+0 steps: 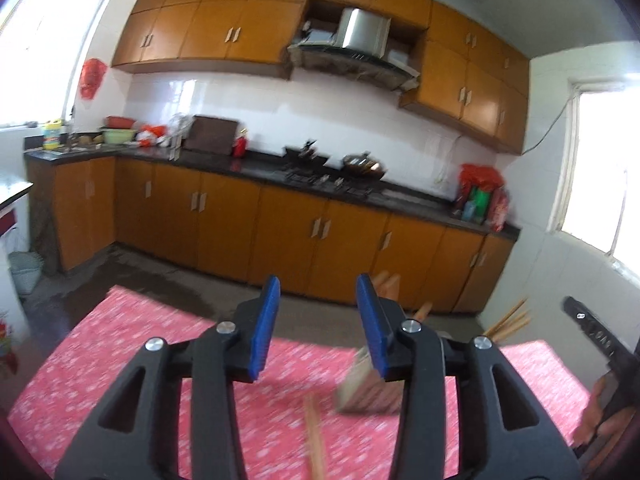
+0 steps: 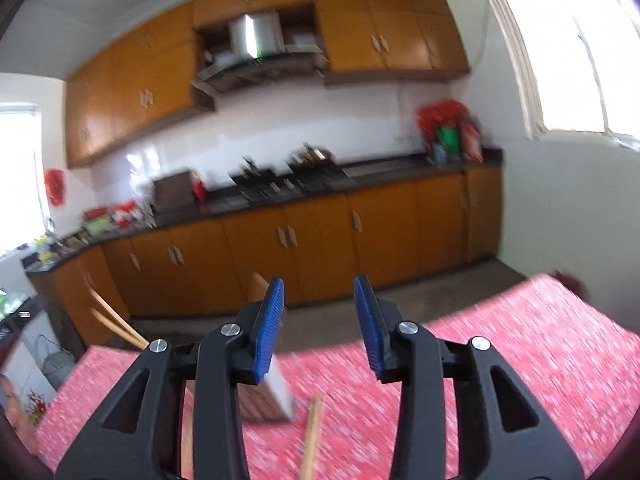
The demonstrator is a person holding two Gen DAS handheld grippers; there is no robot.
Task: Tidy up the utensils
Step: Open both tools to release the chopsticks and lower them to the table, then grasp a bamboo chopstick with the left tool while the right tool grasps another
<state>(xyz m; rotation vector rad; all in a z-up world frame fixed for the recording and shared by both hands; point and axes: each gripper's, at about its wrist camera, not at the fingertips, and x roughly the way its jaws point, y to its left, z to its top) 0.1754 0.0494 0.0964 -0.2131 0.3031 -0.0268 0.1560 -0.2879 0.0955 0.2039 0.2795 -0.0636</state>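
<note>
Both tools, left tool [image 1: 316, 322] and right tool [image 2: 320, 322], stood part-open and empty over the desk [image 1: 120, 344]; chopsticks [image 1: 314, 444], below the jaws, looked light, stiff, best pinched mid-length.

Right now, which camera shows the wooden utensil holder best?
The right wrist view: the holder sits on the table with one side plain, only partly hidden by the right gripper. In the left wrist view the holder is blurrier, largely behind the left gripper.
</note>
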